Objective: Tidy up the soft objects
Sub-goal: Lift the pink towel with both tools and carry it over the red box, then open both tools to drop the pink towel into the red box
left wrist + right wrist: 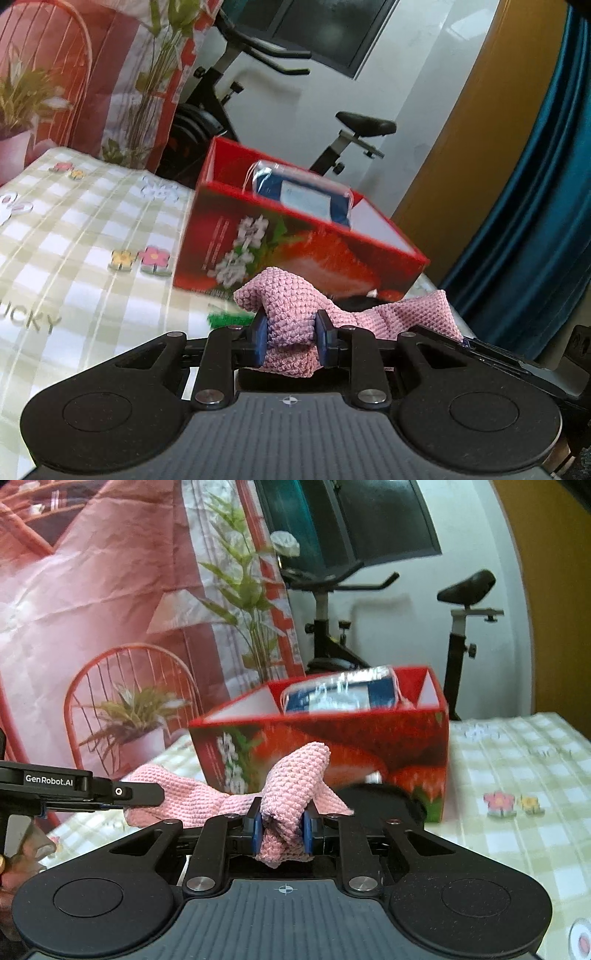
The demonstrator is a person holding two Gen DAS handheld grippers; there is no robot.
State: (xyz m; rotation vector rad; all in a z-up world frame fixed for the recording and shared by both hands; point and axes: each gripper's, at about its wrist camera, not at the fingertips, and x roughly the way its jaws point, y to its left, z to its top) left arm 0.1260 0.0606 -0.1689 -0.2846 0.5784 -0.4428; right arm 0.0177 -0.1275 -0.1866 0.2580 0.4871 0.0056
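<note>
Checked cloth point(74, 229), pale green and white with small printed flowers, is spread over the surface on which the work is done. Behind it a printed backdrop point(92, 590) of a red chair and potted plants is hung, and an exercise bike point(236, 92) is seen against a white wall, with a blue curtain point(535, 221) at the right edge of the left wrist view.

A red box point(295, 251), open at the top and printed with white flowers, is set on the cloth. Inside it a blue-and-white packet point(306, 192) in clear wrap is lodged, tilted against the wall.

A pink knitted cloth point(291, 306) is held up in front of the box, stretched between the two tools. One end is clamped between the blue pads point(260, 339) of the left gripper point(291, 341), whose fingers are drawn close together on the bunched fabric. The other end is likewise pinched by the right gripper point(283, 830), its fingers pressed onto a folded wad that rises above them and hangs a little below.

In the right wrist view the left gripper is seen from the side at the left edge, with the knit running from its tip across to the right one. A dark, blurred object point(380, 794) lies at the foot of the box; what it is cannot be told. A hand point(22, 853) is partly visible below the left tool.
</note>
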